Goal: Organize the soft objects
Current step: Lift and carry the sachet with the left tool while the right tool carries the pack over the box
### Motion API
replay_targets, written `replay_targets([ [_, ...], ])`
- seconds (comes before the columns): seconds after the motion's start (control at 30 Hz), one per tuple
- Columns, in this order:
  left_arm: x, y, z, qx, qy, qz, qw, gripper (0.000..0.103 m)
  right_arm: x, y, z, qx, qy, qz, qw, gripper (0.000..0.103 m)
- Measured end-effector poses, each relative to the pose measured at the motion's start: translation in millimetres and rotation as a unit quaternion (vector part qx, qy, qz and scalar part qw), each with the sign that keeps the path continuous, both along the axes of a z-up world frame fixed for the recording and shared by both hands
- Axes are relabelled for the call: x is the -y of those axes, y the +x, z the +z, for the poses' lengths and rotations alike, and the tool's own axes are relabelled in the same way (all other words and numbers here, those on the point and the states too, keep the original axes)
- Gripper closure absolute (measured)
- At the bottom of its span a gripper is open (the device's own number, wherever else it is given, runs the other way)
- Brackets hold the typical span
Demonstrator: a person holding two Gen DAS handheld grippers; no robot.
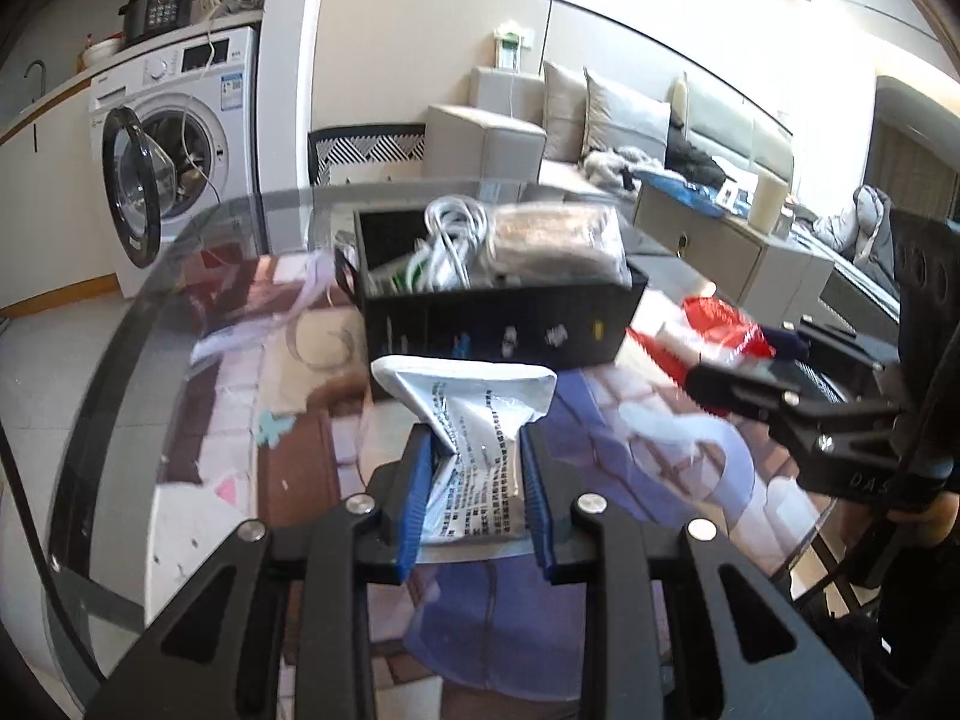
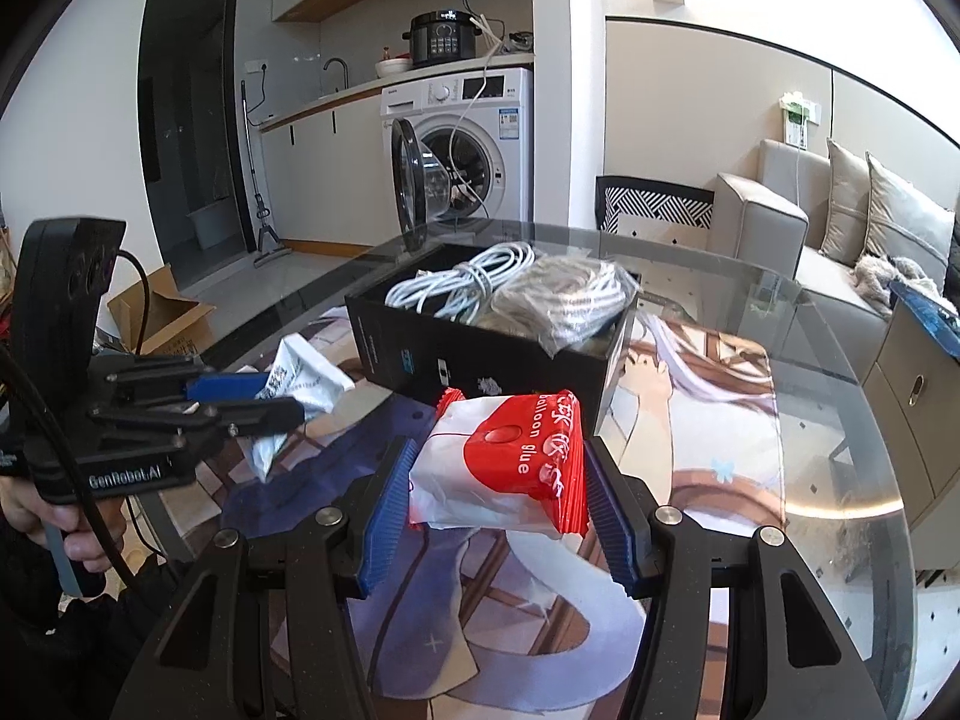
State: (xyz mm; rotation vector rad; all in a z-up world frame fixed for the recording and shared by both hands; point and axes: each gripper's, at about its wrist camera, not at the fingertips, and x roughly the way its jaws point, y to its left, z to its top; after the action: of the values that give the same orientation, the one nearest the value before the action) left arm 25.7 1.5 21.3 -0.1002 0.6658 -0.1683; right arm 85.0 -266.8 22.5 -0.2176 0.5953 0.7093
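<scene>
Left gripper grips white pouch; print seems unreadable.

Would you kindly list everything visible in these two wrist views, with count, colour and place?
Black rectangular cardboard box: one, black, on the table, beyond both grippers.
Coiled white cable: one, white, in the box, washer side.
Clear-bagged grey-brown bundle: one, in the box, sofa side.
White printed plastic pouch: one, white, between the left gripper's fingers.
Red-and-white "balloon glue" packet: one, between the right gripper's fingers.
Round glass table: one, clear, over an illustrated cloth.
White front-loading washing machine: one, door open, behind.
Black pressure cooker: one, atop the washer.
Beige sofa: one, with cushions, at the room's side.
Left gripper: black, blue pads.
Right gripper: black, blue pads.
</scene>
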Motion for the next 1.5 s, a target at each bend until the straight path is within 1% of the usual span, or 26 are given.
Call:
replay_targets([
  [0.4, -14, 29, 31, 0.036, -0.012, 0.013, 0.9992, 0.076, -16, 14, 18, 0.033, -0.001, 0.016, 0.999, 0.047],
  [0.7, -20, 63, 41, 0.046, -0.018, 0.02, 0.9986, 0.076, -38, 40, 26, 0.048, -0.02, 0.032, 0.998, 0.047],
  [1.0, -25, 101, 39, 0.037, -0.023, 0.023, 0.9988, 0.076, -69, 70, 22, 0.061, -0.067, 0.045, 0.995, 0.047],
  [1.13, -23, 115, 36, 0.033, -0.02, 0.019, 0.9991, 0.075, -81, 79, 15, 0.071, -0.1, 0.046, 0.991, 0.047],
  [1.33, -20, 130, 29, 0.022, -0.014, 0.014, 0.9995, 0.075, -87, 90, 12, 0.072, -0.118, 0.059, 0.989, 0.047],
  [1.5, -20, 139, 21, 0.01, -0.013, 0.01, 0.9998, 0.075, -94, 101, 8, 0.065, -0.135, 0.08, 0.985, 0.047],
])
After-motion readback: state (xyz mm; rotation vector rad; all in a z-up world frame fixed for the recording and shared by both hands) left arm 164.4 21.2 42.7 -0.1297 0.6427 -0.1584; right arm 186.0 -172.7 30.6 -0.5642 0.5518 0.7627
